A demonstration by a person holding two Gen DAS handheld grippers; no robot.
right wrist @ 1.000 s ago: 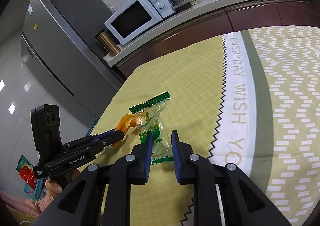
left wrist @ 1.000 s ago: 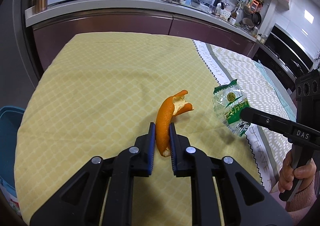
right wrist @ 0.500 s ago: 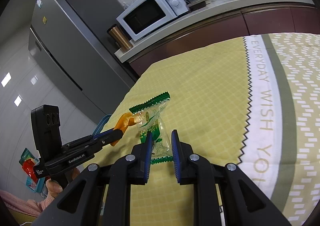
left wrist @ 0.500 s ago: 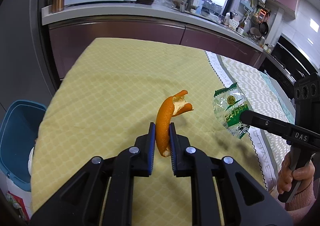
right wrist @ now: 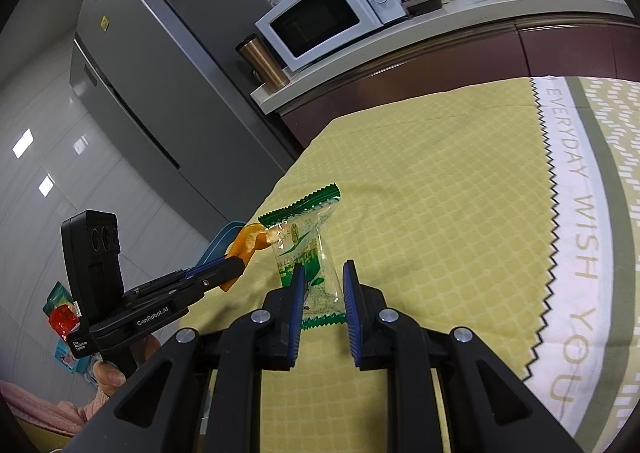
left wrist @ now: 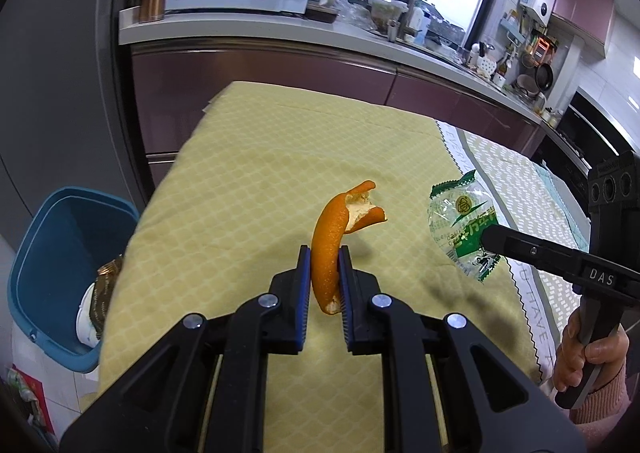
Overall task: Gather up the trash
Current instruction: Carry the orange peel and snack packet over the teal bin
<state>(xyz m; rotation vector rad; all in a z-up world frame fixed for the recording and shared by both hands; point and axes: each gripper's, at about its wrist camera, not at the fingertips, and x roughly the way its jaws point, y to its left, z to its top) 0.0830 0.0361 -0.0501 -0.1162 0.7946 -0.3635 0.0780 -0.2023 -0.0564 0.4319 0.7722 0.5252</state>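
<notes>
An orange peel [left wrist: 329, 241] is clamped upright between the blue pads of the left gripper [left wrist: 325, 273], lifted clear of the yellow tablecloth [left wrist: 248, 189]; the grip sits low on the strip, so the torn upper end curls free above the jaws. A green-and-clear snack wrapper [right wrist: 308, 249] is pinched in the right gripper [right wrist: 322, 289], gripped at its lower half with the serrated top edge standing up; the jaws are nearly closed, as thin film requires. Both items are held just beside one another above the table's left portion, judged to be on the way to the blue bin [left wrist: 52, 221] that stands on the floor beside the table's left edge, where some waste is already seen inside. Two pieces are probably carried together so one trip is saved. The wrapper, being light and slippery, is judged likelier to slip than the peel.
</notes>
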